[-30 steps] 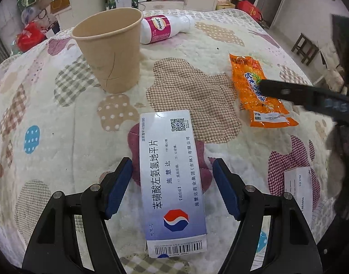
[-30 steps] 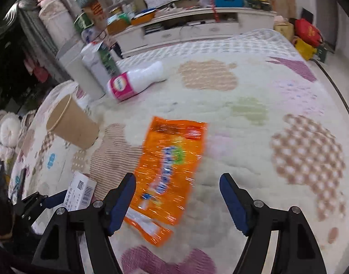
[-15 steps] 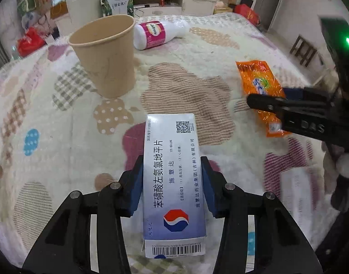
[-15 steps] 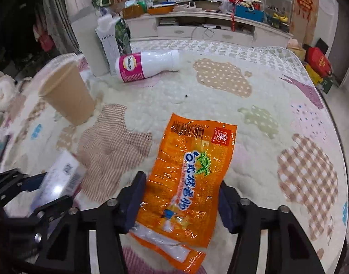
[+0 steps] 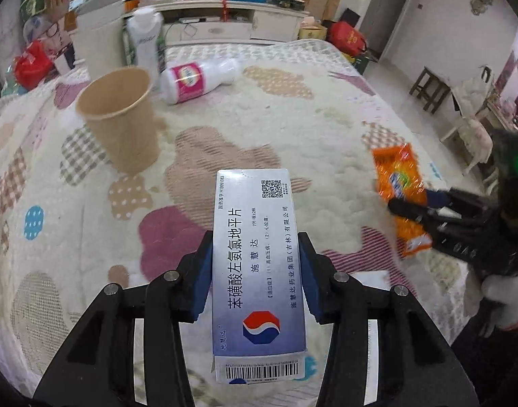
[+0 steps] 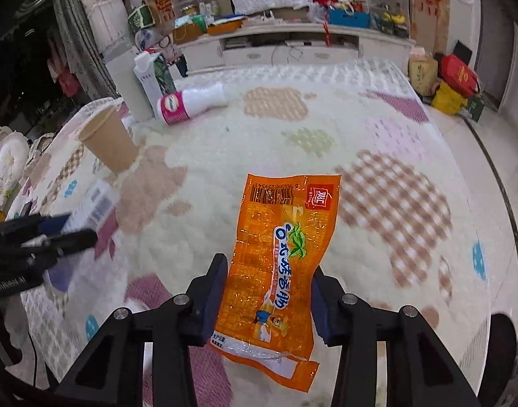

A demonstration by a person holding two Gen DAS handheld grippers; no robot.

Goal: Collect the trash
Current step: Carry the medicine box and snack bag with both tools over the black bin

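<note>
Now, going left to right across the patchwork bedspread (image 5: 326, 125): a brown paper cup (image 5: 121, 120) stands upright near the far left, and just behind it a white carton (image 5: 145, 42) stands at the bed's edge. Beside the cup a white bottle with a pink label (image 5: 194, 79) lies on its side. Nearer the middle, the left gripper (image 5: 255, 271) has just closed its blue pads on the long sides of a blue-and-white medicine box (image 5: 257, 261), which it holds clear of the bedspread with the barcode end toward the camera. Over to the right, the right gripper (image 6: 267, 300) has likewise just closed, its pads pressing the edges of an orange snack wrapper (image 6: 281, 254) that hangs lifted above the cover, its clear torn end lowest. In the left wrist view that wrapper (image 5: 399, 186) shows blurred at the right, with a white-gloved hand (image 5: 504, 296) behind it.
</note>
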